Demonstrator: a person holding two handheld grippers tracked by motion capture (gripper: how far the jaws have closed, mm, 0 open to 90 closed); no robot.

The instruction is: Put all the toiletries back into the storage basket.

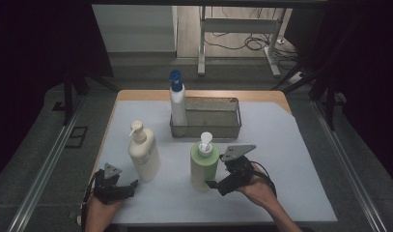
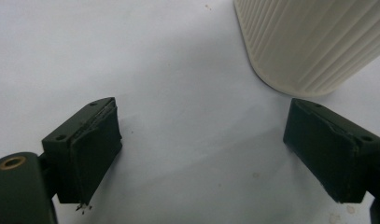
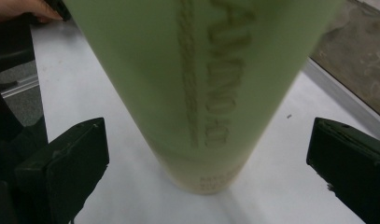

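High view: my right gripper (image 1: 214, 184) sits lower centre-right of the frame, fingers apart and right up against the base of the green bottle (image 1: 204, 166), which stands upright on the worktop (image 1: 281, 159) w/ a white pump top. My left gripper (image 1: 131, 185) is at lower left, fingers apart, nothing between them; the cream bottle (image 1: 144, 155) stands just beside it, up and to the right. Further back, centre frame, a mesh basket (image 1: 218, 118) w/ a white bottle (image 1: 178, 104), blue cap, standing at its left end.

Left gripper view: my fingers (image 2: 87, 149) rise from the bottom corners, wide apart, bare white worktop (image 2: 131, 56) between. The cream bottle (image 2: 309, 42), ribbed side, fills the upper right; its base is just above my right-hand finger, can't tell if touching.

Right gripper view: green bottle (image 3: 197, 88) takes up the centre and top of the frame, its base on the worktop (image 3: 271, 186) btw my two fingers (image 3: 66, 163). Fingers apart, one at lower left, one at lower right, a clear gap each side of the bottle, so not clamped. My other hand (image 3: 19, 9) shows in the upper left corner.
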